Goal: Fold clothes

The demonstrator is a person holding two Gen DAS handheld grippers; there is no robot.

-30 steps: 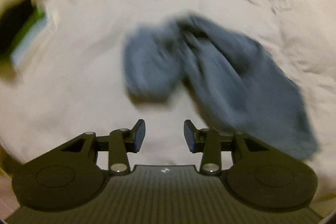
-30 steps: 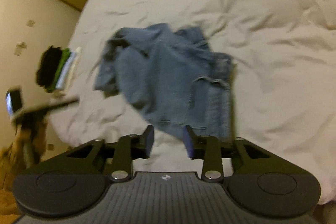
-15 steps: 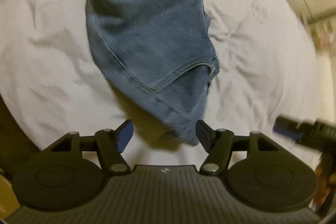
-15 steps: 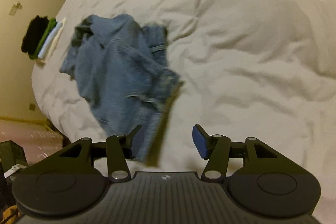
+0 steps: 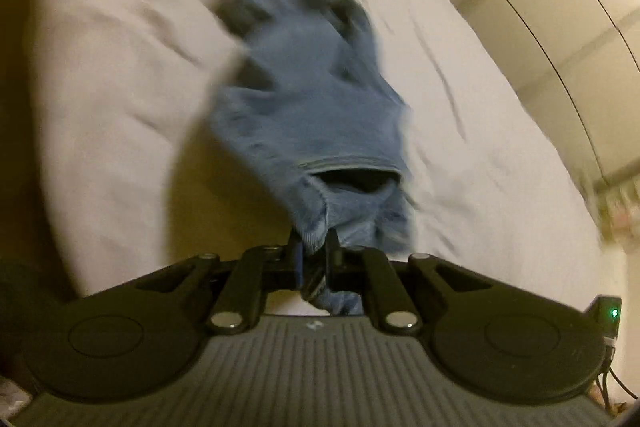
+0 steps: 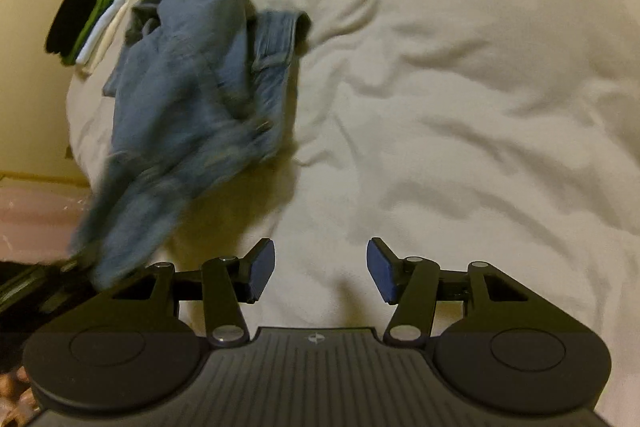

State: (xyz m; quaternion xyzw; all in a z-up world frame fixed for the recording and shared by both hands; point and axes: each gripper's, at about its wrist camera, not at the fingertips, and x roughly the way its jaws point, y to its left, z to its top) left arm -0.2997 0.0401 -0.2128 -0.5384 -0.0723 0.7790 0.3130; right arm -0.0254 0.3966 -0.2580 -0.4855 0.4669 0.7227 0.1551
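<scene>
White duvet (image 6: 460, 75); left tongs (image 5: 314, 253) just closed on jeans (image 5: 316, 115); right tongs (image 6: 320, 269) wide, empty

Jeans (image 5: 316, 115) motion-blurred; folded stack (image 6: 86, 27) too small.

Faded blue denim garment (image 5: 320, 115); matt, wrinkled, seemingly cotton bedding (image 6: 460, 107).

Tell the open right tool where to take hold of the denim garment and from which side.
Probably grip the denim garment's banded edge with the belt loop, on its right side, coming down from the bare bedding. The right tool is open; the left tool already pinches the near end.
</scene>
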